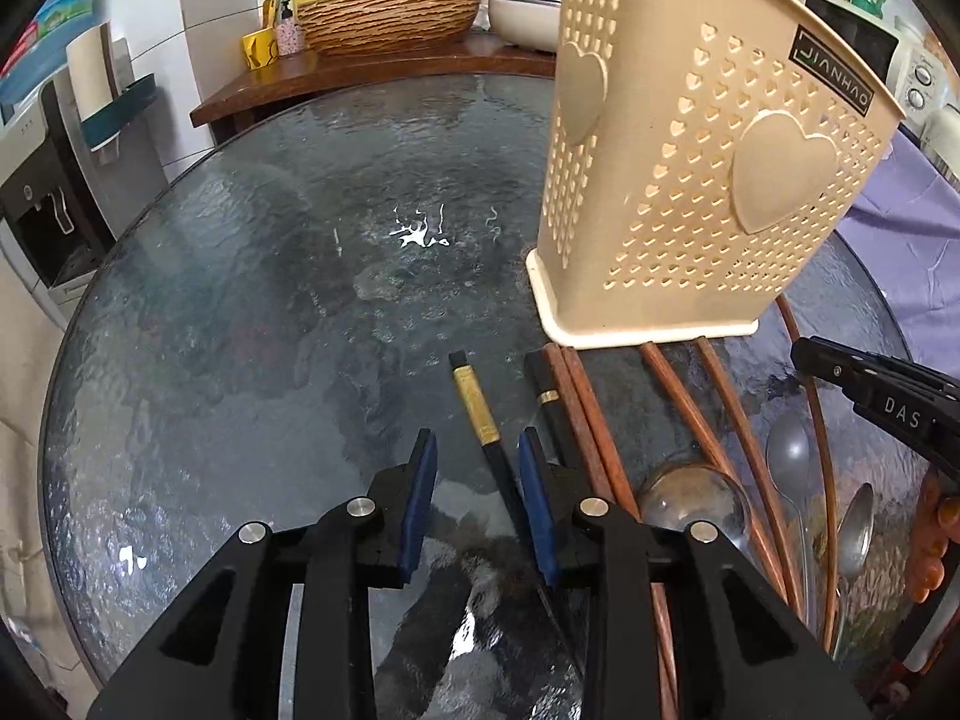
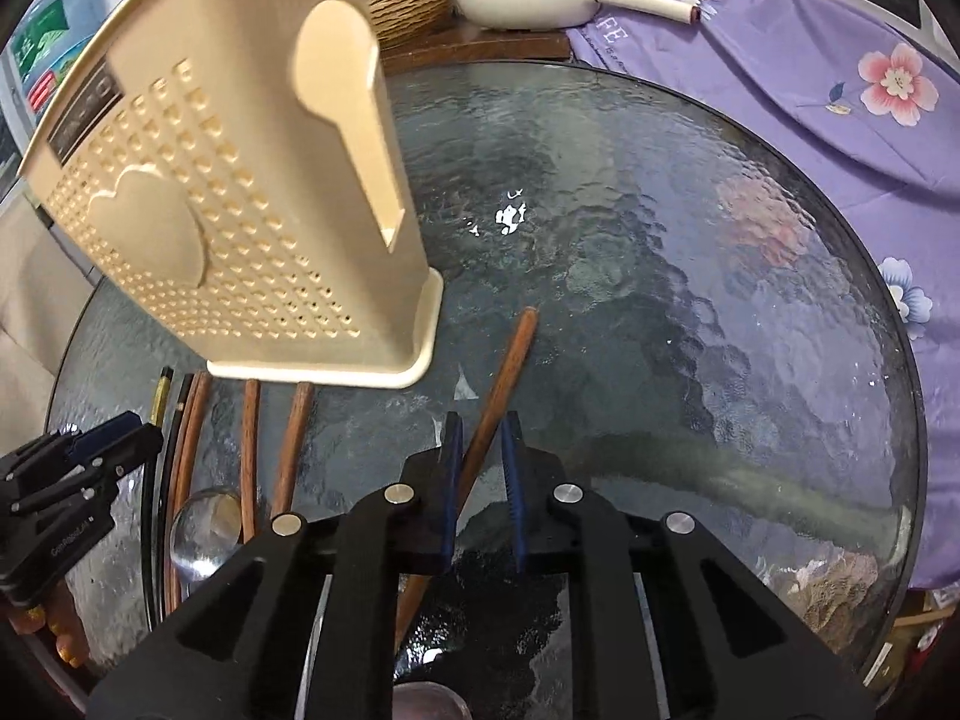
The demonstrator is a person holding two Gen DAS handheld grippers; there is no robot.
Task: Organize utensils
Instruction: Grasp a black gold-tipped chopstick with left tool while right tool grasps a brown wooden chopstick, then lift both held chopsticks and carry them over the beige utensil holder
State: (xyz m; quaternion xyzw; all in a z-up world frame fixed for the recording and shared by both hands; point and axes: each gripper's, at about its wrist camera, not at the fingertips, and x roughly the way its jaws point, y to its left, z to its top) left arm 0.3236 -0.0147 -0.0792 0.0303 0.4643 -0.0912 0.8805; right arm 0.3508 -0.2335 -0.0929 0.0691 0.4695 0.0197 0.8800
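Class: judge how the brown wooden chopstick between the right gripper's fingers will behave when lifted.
The wooden chopstick is probably stiff and light. Held near one end by the right gripper, it may pivot. On the glass table it could slide.

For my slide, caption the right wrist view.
Right gripper pinches brown wooden chopstick beside beige perforated plastic holder.

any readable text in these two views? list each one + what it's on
"JIANHAO": dark label on the beige utensil holder, upside down.
"DAS": right claw body; rest hidden.
"FE": purple floral cloth, partly hidden.
Left claw body print: too small.
Green poster text: blurred.
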